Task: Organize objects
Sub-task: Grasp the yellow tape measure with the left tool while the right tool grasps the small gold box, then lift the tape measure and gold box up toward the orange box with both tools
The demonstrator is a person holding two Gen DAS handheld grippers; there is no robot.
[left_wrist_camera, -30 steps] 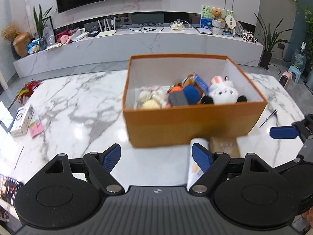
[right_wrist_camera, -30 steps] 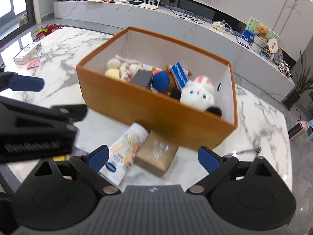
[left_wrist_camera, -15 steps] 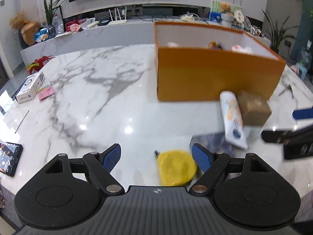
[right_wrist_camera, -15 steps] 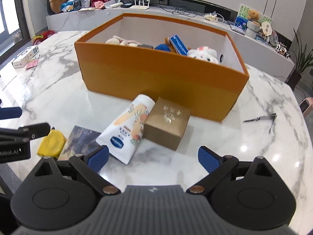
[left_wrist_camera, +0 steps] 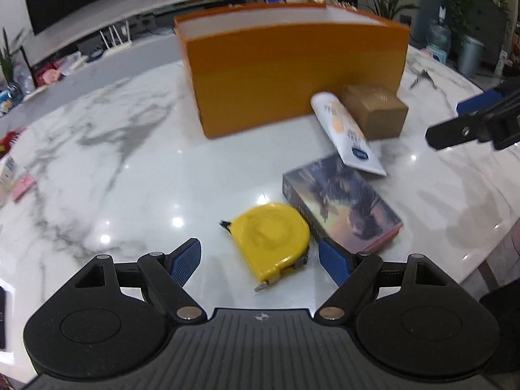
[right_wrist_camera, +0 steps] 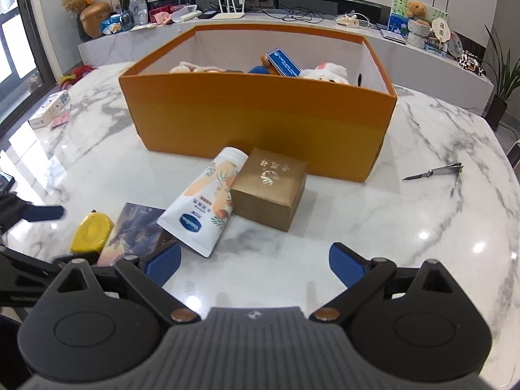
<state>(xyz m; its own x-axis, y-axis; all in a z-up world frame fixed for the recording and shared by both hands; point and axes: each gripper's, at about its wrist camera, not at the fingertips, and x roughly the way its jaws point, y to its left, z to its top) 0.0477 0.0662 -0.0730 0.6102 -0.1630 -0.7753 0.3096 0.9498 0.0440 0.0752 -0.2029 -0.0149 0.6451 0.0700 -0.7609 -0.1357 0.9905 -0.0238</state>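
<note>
Left wrist view: left tongs [left_wrist_camera: 260, 261] spread apart, empty, low over the worktop [left_wrist_camera: 130, 169], yellow tape measure [left_wrist_camera: 271, 239] lying flat between the blue fingertips [left_wrist_camera: 185, 261], touching neither.
Right wrist view: right tongs [right_wrist_camera: 255, 263] also spread wide, holding nothing, bare marble between the tips.
Book: dark-cover book [left_wrist_camera: 341, 206] flat on the worktop, just right of the tape measure, edges about touching.
Tube: white lotion tube [right_wrist_camera: 204, 204] lying down, crimped end resting on the book's far corner, cap end toward the orange box [right_wrist_camera: 260, 120].
Small box: gold cardboard box [right_wrist_camera: 271, 188] beside the tube, touching it, close in front of the orange box's wall.
Orange box: open top, plush toys [right_wrist_camera: 323, 71] and a blue packet [right_wrist_camera: 284, 61] inside, mid-worktop.
Nail clippers: metal clippers [right_wrist_camera: 434, 172] on the worktop right of the orange box, well apart from the rest.
Left edge: white carton [right_wrist_camera: 48, 110] and pink notes [right_wrist_camera: 60, 119] near the worktop's far left rim.
Blur: left view smeared, tube print unreadable there.
</note>
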